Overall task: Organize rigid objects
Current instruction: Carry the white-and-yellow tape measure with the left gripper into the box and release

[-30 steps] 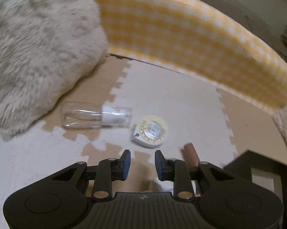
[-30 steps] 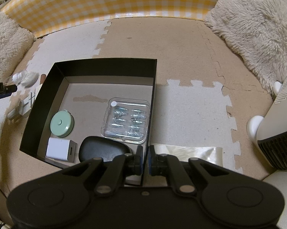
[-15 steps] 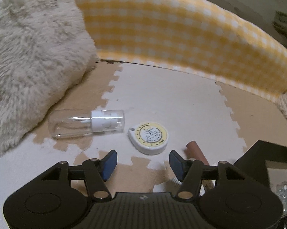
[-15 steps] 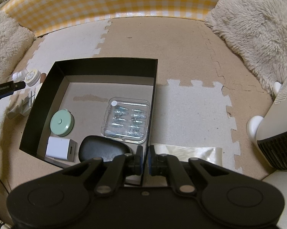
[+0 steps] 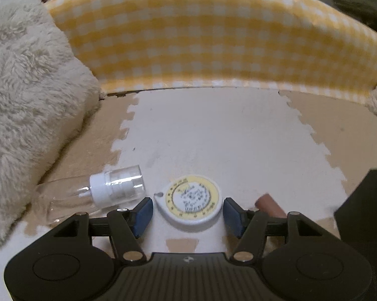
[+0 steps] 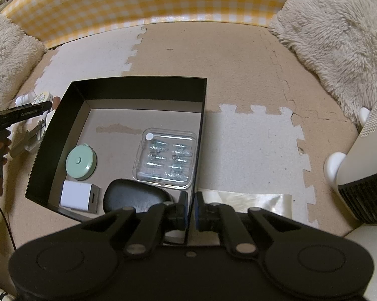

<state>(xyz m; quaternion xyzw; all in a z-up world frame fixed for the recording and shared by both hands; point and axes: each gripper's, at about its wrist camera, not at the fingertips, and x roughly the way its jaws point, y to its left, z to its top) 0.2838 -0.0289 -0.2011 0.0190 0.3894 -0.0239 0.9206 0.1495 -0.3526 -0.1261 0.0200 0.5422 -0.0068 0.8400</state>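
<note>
Two views to go through, starting with your left wrist. Your left tongs (image 5: 187, 213) stand spread, the blue pads (image 5: 143, 214) on either side of the yellow-faced tape measure (image 5: 190, 200) without pressing it. The last reading has them easing wider only slightly, too little to call moving. The tape measure lies flat on the white floor mat (image 5: 226, 138), its pointed corner with the small tab aimed up and to the left, toward the clear spray bottle (image 5: 93, 195). That bottle lies on its side just beside the left pad, long axis running from lower left to upper right, the capped end toward the tape measure. A brown cylinder (image 5: 270, 204) lies just beyond the right pad, its long axis slanting from upper left down to the right. The yellow checked cushion (image 5: 201, 45) curves across the back, a fluffy cream pillow (image 5: 25, 100) sits at the left, and a corner of the black box (image 5: 364, 208) shows at the right.

From your right wrist, the right tongs (image 6: 192, 213) are pressed together on the near right wall of the black box (image 6: 138, 85), the thin wall pinched between the pads. Inside the box lie a mint round tape measure (image 6: 81, 161), a white charger block (image 6: 79, 197), a black oval case (image 6: 135, 198) and a clear plastic case of small metal parts (image 6: 167, 159), its long axis running front to back. Your left tongs (image 6: 41, 109) show at the far left, over the yellow-faced tape measure (image 6: 41, 97), outside the box's left wall.
</note>
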